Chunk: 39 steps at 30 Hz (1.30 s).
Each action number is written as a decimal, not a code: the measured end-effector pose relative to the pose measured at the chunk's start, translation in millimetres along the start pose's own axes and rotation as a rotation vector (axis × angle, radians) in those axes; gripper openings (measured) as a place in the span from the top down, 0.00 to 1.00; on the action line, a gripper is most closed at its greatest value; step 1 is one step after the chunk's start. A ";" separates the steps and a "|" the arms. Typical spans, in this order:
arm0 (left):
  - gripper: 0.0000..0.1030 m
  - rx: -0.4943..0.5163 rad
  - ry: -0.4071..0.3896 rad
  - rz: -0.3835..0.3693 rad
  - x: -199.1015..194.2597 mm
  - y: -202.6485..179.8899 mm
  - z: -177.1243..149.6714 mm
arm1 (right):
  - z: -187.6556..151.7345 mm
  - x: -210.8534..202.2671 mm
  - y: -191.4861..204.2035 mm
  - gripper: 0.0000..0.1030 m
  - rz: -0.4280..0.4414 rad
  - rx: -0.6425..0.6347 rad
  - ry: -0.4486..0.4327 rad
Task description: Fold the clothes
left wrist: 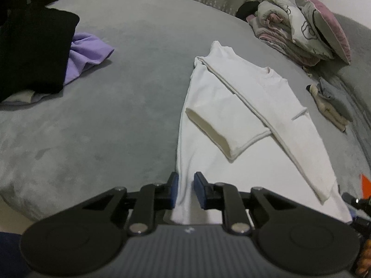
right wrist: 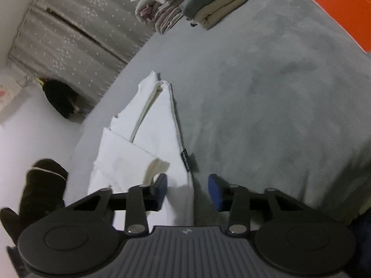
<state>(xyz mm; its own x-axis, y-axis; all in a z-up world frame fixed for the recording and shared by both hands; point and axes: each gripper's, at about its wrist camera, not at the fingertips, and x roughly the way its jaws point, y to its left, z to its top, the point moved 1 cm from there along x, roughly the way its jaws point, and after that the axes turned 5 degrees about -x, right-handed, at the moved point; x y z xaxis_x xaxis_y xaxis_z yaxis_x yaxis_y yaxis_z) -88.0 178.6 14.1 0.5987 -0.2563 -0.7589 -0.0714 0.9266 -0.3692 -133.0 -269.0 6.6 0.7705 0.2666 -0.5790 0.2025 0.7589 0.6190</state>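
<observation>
Left gripper sits low at the near edge of the bed, pointing along the bed surface. Jaws narrow, the hem of the white shirt runs up between the blue pads; cloth touches the left pad, and I can't tell if it's actually clamped.

Right gripper is rolled, so the bed reads tilted in its view. Jaws wide: the shirt edge lies in the gap close to the left pad, the right pad hangs over bare grey cover. Not gripping.

The shirt lies flat on the bed with its hem at the near edge, both sleeves folded across the body, and a black label on its side seam.

Open room:
- Left wrist view: wide bare cover left of the shirt, out to the black and purple clothes at the far left.
- Folded beige and grey items just off the shirt's right side.
- Bedding pile at the far right edge.
- Right wrist view: large bare area beside the shirt; orange sheet well apart, near the far corner.
</observation>
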 end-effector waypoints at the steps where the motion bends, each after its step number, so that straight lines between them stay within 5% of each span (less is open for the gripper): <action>1: 0.82 0.004 -0.004 0.003 0.7 -1.7 -0.3 | 1.5 4.1 1.8 0.70 -0.009 -0.015 0.004; 4: 0.80 0.020 -0.012 0.018 2.9 -5.4 -0.7 | 2.6 15.2 8.2 0.89 -0.044 -0.077 0.013; 5: 0.92 0.026 -0.013 0.026 3.8 -6.0 -0.6 | 1.3 16.8 11.1 0.91 -0.056 -0.105 0.012; 15: 0.94 -0.029 0.008 -0.023 -7.0 11.1 6.8 | -0.7 -19.9 44.6 0.94 -0.133 -0.374 -0.124; 19: 0.94 -0.022 0.026 -0.013 -4.8 13.2 6.3 | -8.3 11.6 29.3 0.95 -0.203 -0.353 -0.015; 23: 0.92 -0.052 0.017 -0.042 -10.1 18.3 8.8 | -10.1 3.4 34.4 0.90 -0.155 -0.366 -0.012; 26: 0.79 -0.078 0.004 -0.067 -15.4 22.8 9.2 | -19.4 -0.9 36.3 0.83 -0.170 -0.396 -0.003; 31: 0.72 -0.135 -0.013 -0.114 -20.0 31.2 12.4 | -33.3 -28.4 63.2 0.78 -0.254 -0.553 -0.167; 39: 0.73 -0.043 -0.012 -0.088 -14.8 9.0 3.1 | -105.1 -4.7 124.9 0.68 -0.057 -1.024 -0.010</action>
<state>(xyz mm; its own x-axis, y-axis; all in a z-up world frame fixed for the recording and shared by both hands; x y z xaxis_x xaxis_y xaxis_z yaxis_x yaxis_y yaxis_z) -95.1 191.6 23.7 0.6133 -0.3327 -0.7164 -0.0520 0.8880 -0.4569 -174.8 -113.0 30.8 0.7816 0.2133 -0.5861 -0.3712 0.9143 -0.1622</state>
